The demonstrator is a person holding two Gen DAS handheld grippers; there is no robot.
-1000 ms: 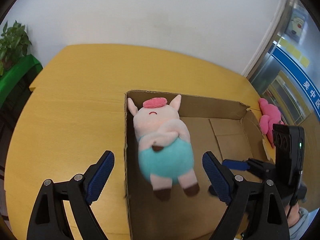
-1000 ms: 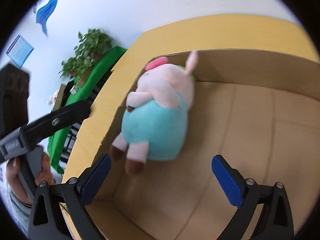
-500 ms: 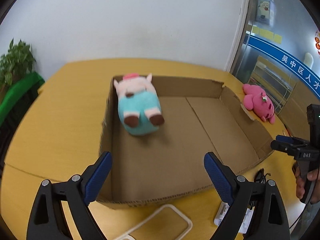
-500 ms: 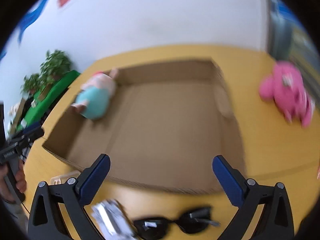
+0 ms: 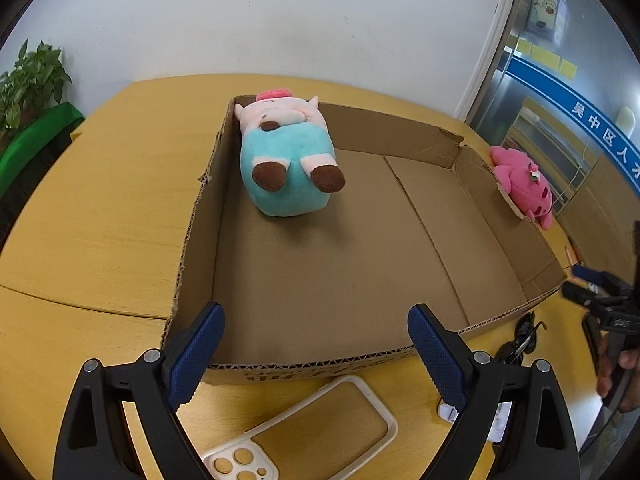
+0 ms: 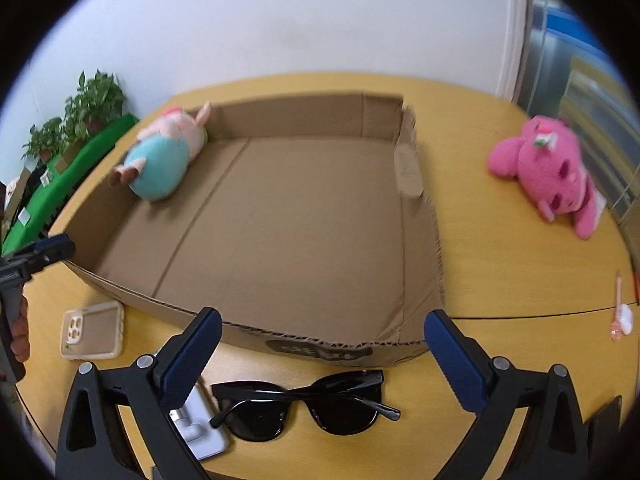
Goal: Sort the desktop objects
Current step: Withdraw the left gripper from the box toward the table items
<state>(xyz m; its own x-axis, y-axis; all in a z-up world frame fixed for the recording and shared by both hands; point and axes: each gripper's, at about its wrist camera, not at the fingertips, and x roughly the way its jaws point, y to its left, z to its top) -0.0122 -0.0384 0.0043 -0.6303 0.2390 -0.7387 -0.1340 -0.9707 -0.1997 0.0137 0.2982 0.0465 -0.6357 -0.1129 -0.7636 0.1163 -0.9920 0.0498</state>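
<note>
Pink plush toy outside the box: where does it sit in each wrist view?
Left wrist: the pink plush toy lies at the right edge, on the table just behind the cardboard box's right wall, partly hidden by it.
Right wrist: upper right, fully visible on the table, apart from the box.
Shared landmark: the pig plush in teal shorts in the box's far left corner.

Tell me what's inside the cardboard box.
Only the pig plush lies inside the box, in its far left corner. The rest of the floor is bare. Whatever is beneath the plush is hidden.
</note>
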